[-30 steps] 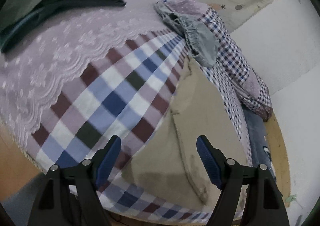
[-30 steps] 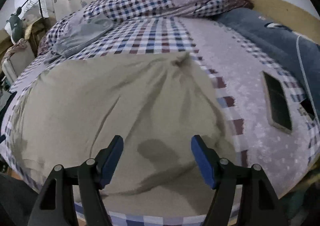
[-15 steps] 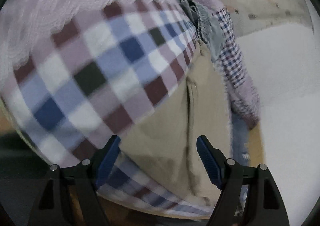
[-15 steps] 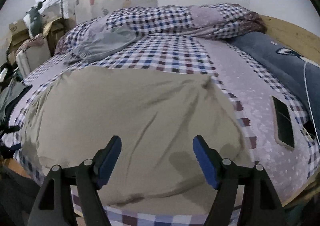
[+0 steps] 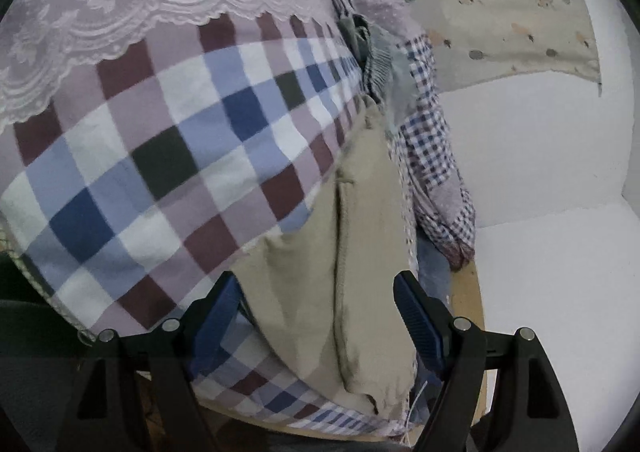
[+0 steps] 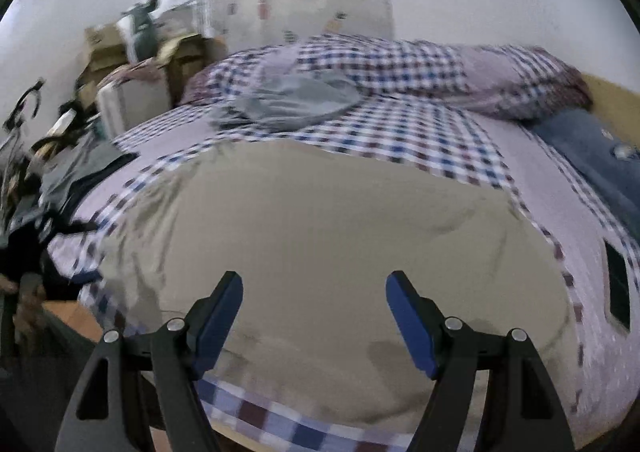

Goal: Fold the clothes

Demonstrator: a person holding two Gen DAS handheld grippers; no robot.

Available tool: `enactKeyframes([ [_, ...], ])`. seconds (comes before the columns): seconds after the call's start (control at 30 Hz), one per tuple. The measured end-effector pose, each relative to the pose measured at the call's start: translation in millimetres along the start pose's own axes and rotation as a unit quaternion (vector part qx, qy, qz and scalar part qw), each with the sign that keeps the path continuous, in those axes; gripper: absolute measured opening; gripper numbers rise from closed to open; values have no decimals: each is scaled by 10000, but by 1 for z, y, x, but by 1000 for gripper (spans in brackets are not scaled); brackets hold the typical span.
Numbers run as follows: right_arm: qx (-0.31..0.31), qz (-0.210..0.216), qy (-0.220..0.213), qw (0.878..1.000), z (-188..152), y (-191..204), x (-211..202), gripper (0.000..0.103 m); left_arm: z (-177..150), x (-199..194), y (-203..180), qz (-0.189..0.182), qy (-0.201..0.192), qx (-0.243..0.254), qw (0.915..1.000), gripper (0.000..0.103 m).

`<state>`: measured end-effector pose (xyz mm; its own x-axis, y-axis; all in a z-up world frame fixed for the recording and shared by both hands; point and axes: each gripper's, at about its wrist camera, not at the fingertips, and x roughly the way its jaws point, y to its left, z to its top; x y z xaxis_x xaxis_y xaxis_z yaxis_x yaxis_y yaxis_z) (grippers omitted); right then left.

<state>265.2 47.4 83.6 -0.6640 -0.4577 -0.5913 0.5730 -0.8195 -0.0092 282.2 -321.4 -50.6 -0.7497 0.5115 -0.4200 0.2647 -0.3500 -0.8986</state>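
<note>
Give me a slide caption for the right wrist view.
Open right hand-held gripper over a beige garment spread on the checked bedspread.

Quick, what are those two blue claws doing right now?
Left gripper: open, holding nothing, beige garment lies ahead.
Right gripper: open, empty.

L gripper: jaws wide apart, nothing pinched, pointing fwd and tilted down. R gripper: same, jaws spread wide, nothing btwn pads, also angled down. Neither's gripping anything.
</note>
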Motion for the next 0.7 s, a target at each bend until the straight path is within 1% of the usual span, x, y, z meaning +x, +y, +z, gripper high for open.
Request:
enactKeyframes([
  [0.07, -326, 164, -46, 9993, 1, 23, 5, 78, 2, 0, -1, -109, 89, 53, 9999, 82],
  [0.13, -647, 324, -81, 9973, 2, 46, 9, 78, 2, -2, -4, -281, 63, 86, 9995, 82],
  [0.17, -835, 395, -111, 9957, 2, 57, 11, 78, 2, -7, -3, -363, 35, 58, 9993, 82],
  [0.23, -1403, 581, -159, 9883, -3, 90, 17, 78, 2, -16, 0, -527, -21, 2, 9986, 81],
  [0.3, -1879, 706, -180, 9795, -10, 116, 22, 78, 3, -21, 0, -634, -50, -60, 9980, 74],
  [0.37, -2392, 885, -174, 9668, -20, 147, 30, 78, 6, -20, 2, -621, 2, -87, 9980, 60],
  [0.4, -2587, 950, -169, 9611, -25, 159, 33, 78, 8, -18, 2, -612, 34, -91, 9981, 54],
  [0.43, -2802, 1065, -155, 9539, -32, 173, 38, 78, 10, -16, 2, -599, 62, -93, 9981, 45],
  [0.47, -2966, 1173, -160, 9476, -37, 185, 41, 78, 11, -16, 2, -571, 71, -87, 9983, 40],
  [0.53, -3302, 1249, -225, 9353, -46, 205, 48, 78, 12, -14, 5, -539, 96, -91, 9985, 37],
  [0.6, -3570, 1206, -343, 9257, -52, 220, 54, 77, 13, -13, 6, -544, 110, -104, 9984, 37],
  [0.7, -3834, 945, -520, 9173, -55, 237, 71, 77, 15, -15, 12, -554, 133, -110, 9983, 37],
])
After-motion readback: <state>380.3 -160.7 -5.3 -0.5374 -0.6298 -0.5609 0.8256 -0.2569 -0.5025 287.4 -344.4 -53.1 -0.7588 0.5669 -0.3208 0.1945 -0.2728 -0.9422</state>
